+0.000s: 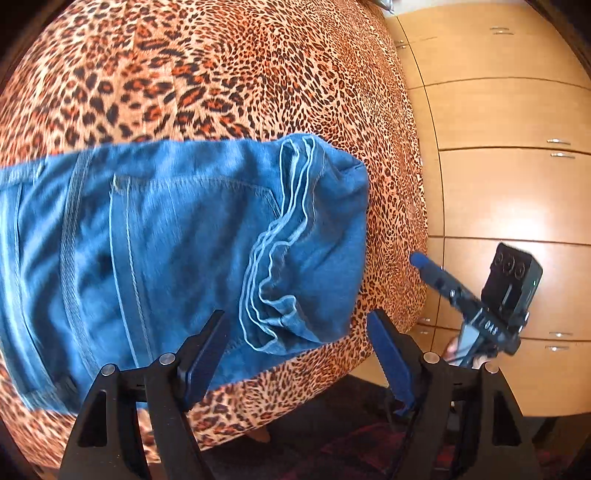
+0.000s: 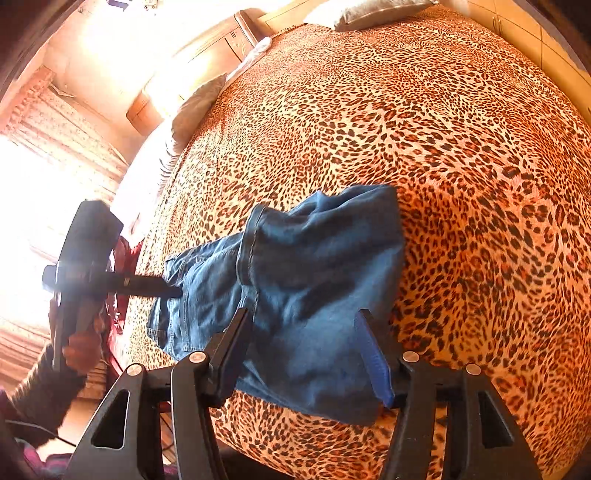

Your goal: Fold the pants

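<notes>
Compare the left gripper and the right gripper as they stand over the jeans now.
The left gripper hangs over the jeans at their bunched hems near the bed's edge, while the right gripper hangs over a smoother folded part. Past the left gripper wooden drawers show; past the right gripper the leopard bedspread and a pillow. Both are open and hold nothing.

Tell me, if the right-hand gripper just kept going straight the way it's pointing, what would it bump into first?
Most likely the blue jeans: the right gripper has its jaws open directly over the folded denim lying on the leopard-print bedspread. Depth is hard to judge, but nothing else lies between.
</notes>
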Motion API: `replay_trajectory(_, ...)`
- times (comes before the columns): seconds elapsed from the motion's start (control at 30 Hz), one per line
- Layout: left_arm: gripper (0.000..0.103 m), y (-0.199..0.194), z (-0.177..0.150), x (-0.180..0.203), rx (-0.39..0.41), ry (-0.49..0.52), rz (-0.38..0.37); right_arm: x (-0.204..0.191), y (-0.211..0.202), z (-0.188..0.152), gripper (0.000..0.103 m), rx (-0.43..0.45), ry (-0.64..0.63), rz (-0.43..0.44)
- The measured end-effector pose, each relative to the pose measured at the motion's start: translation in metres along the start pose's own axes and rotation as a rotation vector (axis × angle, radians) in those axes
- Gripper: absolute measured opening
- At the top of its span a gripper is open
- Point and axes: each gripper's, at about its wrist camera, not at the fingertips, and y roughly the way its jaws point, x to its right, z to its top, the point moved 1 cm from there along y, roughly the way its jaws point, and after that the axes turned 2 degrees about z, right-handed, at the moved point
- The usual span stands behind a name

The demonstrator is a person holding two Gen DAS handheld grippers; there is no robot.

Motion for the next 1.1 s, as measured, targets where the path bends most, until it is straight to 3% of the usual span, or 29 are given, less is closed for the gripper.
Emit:
replay_trajectory(0.17, 0.078, 0.035, -0.062, 0.002, 0.119, -0.220, 0.009, 0.007, 0.019, 0.046, 0.060, -0.104, -0.191, 0.086)
replay_trajectory(0.33, 0.078, 0.070, -0.095, 0.004, 0.176, -0.418, 0.051, 0.000, 0.043, 0.076, 0.060, -0.195, -0.389, 0.128)
replay_trajectory(0.53, 0.078, 0.082, -0.092, 0.022, 0.238, -0.456, 0.192, -0.014, 0.092, 0.108, 0.060, -0.288, -0.461, 0.215)
replay_trajectory(0.67, 0.079, 0.093, -0.081, 0.023, 0.272, -0.542, 0.182, -0.037, 0.120, 0.109, 0.060, -0.355, -0.552, 0.258)
replay_trajectory(0.87, 0.078, 0.101, -0.078, 0.014, 0.312, -0.655, 0.170, -0.049, 0.154, 0.104, 0.060, -0.435, -0.632, 0.252)
replay_trajectory(0.93, 0.072, 0.099, -0.081, 0.013, 0.340, -0.690, 0.170, -0.052, 0.158, 0.102, 0.059, -0.450, -0.666, 0.281)
replay_trajectory(0.97, 0.068, 0.097, -0.084, 0.011, 0.350, -0.709, 0.183, -0.055, 0.161, 0.099, 0.055, -0.460, -0.694, 0.284)
replay_trajectory(1.03, 0.048, 0.096, -0.090, 0.014, 0.360, -0.731, 0.224, -0.061, 0.165, 0.092, 0.020, -0.483, -0.759, 0.276)
replay_trajectory(1.07, 0.041, 0.096, -0.093, 0.016, 0.361, -0.736, 0.246, -0.063, 0.165, 0.089, 0.011, -0.501, -0.769, 0.279)
replay_trajectory(1.1, 0.030, 0.096, -0.097, 0.017, 0.361, -0.741, 0.242, -0.066, 0.162, 0.088, 0.011, -0.514, -0.775, 0.299)
